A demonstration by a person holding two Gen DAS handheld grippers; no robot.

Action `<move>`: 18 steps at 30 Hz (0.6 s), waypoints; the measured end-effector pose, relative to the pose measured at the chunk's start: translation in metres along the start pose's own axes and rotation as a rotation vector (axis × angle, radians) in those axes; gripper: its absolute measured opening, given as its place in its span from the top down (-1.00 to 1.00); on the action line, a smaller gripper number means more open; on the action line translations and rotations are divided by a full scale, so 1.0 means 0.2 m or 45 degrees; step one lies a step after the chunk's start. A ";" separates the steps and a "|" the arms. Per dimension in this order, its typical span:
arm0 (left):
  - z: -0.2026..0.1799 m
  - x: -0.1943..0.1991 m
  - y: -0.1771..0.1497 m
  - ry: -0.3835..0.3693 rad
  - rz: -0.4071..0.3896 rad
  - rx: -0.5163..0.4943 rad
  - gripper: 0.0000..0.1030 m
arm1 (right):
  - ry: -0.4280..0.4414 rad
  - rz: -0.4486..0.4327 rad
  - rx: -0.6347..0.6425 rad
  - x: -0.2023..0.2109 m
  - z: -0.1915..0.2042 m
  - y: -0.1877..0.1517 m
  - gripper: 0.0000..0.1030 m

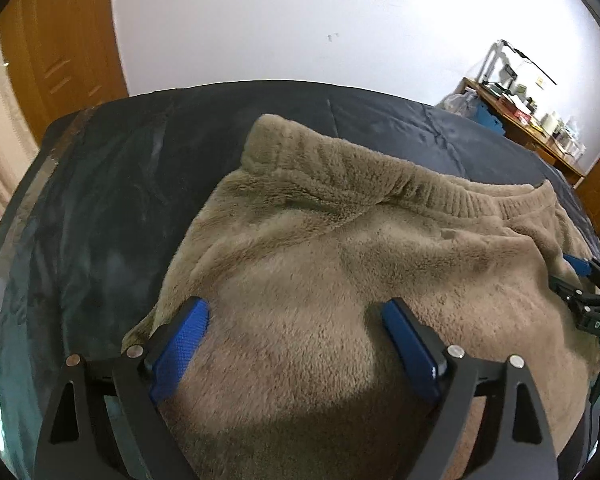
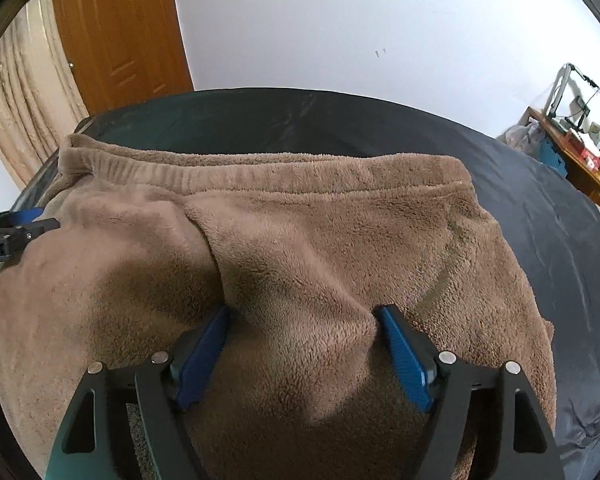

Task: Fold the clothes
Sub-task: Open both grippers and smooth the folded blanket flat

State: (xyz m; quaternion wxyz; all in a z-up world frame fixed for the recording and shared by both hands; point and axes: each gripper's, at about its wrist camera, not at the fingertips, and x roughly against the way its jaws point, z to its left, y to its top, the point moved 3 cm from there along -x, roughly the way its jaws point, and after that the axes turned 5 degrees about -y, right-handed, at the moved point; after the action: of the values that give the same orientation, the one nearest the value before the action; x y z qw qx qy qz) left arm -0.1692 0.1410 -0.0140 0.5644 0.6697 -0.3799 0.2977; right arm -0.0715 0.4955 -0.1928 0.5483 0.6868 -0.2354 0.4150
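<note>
Two handheld grippers worked over a brown fleece garment [image 1: 340, 264] spread on a dark bed cover [image 1: 100, 208]. The left gripper [image 1: 296, 316] pointed steeply down at the fabric, its blue pads [image 1: 180, 344] standing wide apart, with a rounded bulge of fleece rising between them; the pads lay against or just beside the pile, and no firm pinch showed. The garment's ribbed waistband [image 1: 380, 176] ran ahead of that gripper, partly turned over at its far-left corner. To its right, at the frame's edge, the right gripper [image 1: 580, 280] reached in over the garment's side.

From the right wrist camera, the right gripper [image 2: 304, 320] likewise stood with its jaws spread, blue pads [image 2: 404, 352] flanking a hump of fleece [image 2: 300, 280] pushed up between them, with a deep crease running away ahead and to its left. The waistband [image 2: 260, 172] stretched straight across ahead of it, near the far edge of the bed cover [image 2: 540, 216]. The left gripper [image 2: 16, 236] showed at the left edge, beside the garment's side.

Beyond the bed stood a white wall [image 1: 300, 20], a wooden door [image 2: 120, 28], a beige curtain [image 2: 24, 100] and, off to the right, a cluttered wooden desk [image 1: 520, 120].
</note>
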 end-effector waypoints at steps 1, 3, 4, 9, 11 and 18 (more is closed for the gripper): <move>0.03 0.05 -0.02 0.002 -0.002 0.012 -0.78 | 0.007 -0.001 -0.012 0.01 -0.01 0.00 -0.54; 0.02 0.15 -0.06 -0.021 -0.033 0.024 -0.79 | 0.015 -0.011 -0.052 0.09 -0.03 -0.01 -0.54; 0.00 0.20 -0.09 -0.032 -0.050 0.028 -0.79 | 0.025 -0.036 -0.072 0.15 -0.04 -0.01 -0.54; -0.14 0.21 -0.16 -0.081 -0.060 0.032 -0.90 | 0.071 -0.145 -0.080 0.40 -0.02 -0.08 -0.54; -0.15 0.21 -0.23 -0.083 -0.050 0.023 -0.90 | 0.083 -0.132 -0.054 0.42 0.03 -0.14 -0.54; -0.15 0.18 -0.37 -0.027 -0.117 -0.003 -0.98 | 0.065 -0.079 -0.034 0.26 -0.04 -0.33 -0.59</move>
State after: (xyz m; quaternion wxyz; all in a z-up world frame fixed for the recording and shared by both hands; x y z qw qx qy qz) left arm -0.0868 0.1690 -0.0168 0.5742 0.6889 -0.3551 0.2640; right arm 0.0057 0.5296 -0.1862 0.5760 0.6755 -0.2054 0.4119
